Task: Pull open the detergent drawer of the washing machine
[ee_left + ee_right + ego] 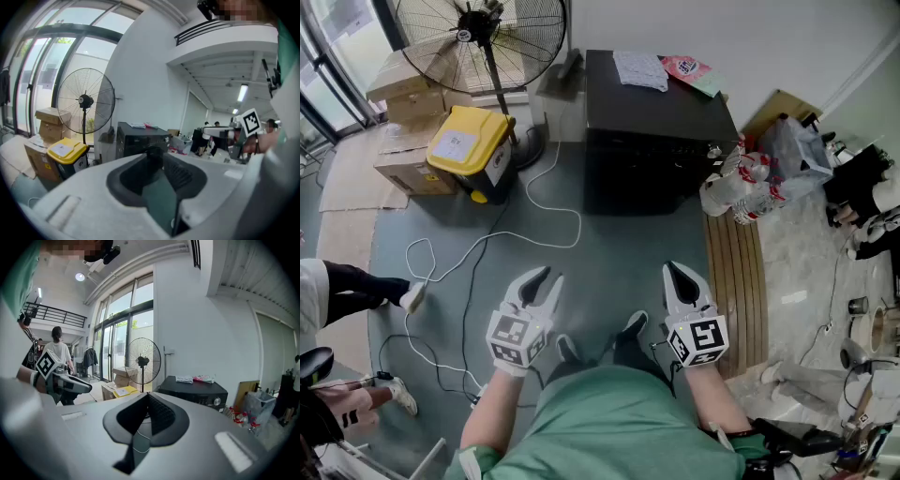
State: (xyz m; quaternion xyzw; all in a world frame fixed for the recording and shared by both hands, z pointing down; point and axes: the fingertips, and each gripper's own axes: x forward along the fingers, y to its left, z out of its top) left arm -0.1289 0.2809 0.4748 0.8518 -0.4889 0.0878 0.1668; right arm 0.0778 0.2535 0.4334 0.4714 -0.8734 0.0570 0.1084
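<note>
Head view puts the black washing machine (652,122) at upper centre, well apart from your half-spread, empty left claw (551,275) and pressed-together right claw (673,270), so step closer and find the detergent drawer on its front.

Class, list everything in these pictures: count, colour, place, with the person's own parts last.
washing machine: one, black, straight ahead
cloth: one, white, on the machine's top
packet: one, pink, beside the cloth
pedestal fan: one, black, left of the machine
bin: one, yellow-lidded, near the fan's base
cardboard boxes: at least two, brown, far left
cable: one, white, looped on the floor
plastic bottles: several, clear, right of the machine
left gripper: one, white, fingers apart, empty
right gripper: one, white, fingers shut, empty
</note>
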